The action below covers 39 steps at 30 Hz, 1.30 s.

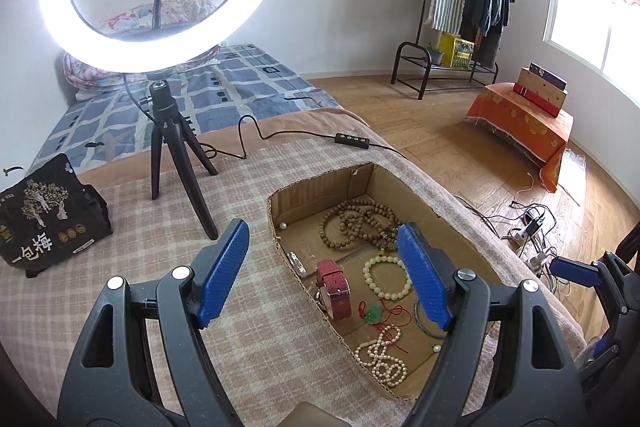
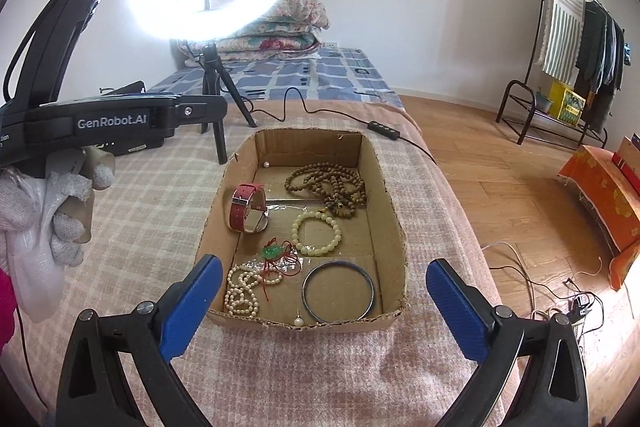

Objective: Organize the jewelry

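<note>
An open cardboard box (image 2: 394,227) (image 1: 432,211) sits on the checked blanket. In it lie a red-strap watch (image 2: 247,209) (image 1: 333,288), brown wooden bead strands (image 2: 332,185) (image 1: 360,223), a cream bead bracelet (image 2: 317,232) (image 1: 386,277), a green pendant on red cord (image 2: 274,251) (image 1: 374,313), a white pearl necklace (image 2: 242,291) (image 1: 386,355), a metal bangle (image 2: 338,291) and loose pearls (image 2: 298,321). My left gripper (image 1: 324,275) is open and empty above the box's left edge. My right gripper (image 2: 324,311) is open and empty at the box's near wall.
A lit ring light on a black tripod (image 1: 176,155) (image 2: 212,95) stands behind the box, its cable and remote (image 2: 384,129) trailing right. A black printed bag (image 1: 48,215) lies left. The bed edge drops to wooden floor (image 2: 500,187) on the right.
</note>
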Available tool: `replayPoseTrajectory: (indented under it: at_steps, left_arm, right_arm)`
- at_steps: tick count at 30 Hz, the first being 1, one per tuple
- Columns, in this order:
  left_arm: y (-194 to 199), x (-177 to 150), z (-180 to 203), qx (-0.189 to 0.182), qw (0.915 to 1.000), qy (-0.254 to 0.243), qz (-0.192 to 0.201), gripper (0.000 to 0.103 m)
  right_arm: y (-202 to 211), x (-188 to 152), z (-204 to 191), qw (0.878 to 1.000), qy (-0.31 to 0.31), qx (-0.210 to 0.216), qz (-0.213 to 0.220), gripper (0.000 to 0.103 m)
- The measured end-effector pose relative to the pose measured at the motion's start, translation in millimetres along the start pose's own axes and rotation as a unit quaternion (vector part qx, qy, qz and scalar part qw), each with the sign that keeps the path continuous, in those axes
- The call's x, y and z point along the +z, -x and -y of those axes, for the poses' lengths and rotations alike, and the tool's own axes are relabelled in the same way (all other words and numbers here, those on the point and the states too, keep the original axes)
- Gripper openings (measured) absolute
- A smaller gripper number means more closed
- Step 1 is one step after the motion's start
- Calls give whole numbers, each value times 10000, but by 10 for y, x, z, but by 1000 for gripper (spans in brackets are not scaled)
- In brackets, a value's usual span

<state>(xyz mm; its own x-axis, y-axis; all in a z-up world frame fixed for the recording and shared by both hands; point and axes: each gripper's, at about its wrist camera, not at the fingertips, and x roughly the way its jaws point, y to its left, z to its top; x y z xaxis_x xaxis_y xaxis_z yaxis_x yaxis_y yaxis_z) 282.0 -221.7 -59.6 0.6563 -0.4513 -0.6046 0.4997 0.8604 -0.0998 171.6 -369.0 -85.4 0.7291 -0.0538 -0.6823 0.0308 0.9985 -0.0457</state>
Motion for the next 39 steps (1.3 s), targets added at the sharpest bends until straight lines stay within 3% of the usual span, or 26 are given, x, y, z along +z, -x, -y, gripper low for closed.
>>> replayPoseTrajectory:
  at_steps: [9,17,22,26,35,39]
  left_arm:
    - [375,-8,-23,33,9999,7,147,79]
    - [911,-39,-91,50,9994,152,319,79]
    - [1245,-165,-90,132,9990,-6,416,80]
    - [1544,-320,-119,315,9980,-72,536,92]
    - [2107,-604,-262,609,9960,135,643,93]
    - [2282,-708,-273,776,9943,126,716,99]
  right_arm:
    - [256,39,-36,9999,-34,-59,120,103]
    - [596,102,-147,9993,-7,-170,321,103]
    - [789,80,-225,9990,11,-215,398,103]
    - [950,54,-262,9988,-25,-177,464,103]
    - [1168,-21,-330,9982,-128,-138,565,103]
    - [1213,-63,-352,9982,-148,-153,563,103]
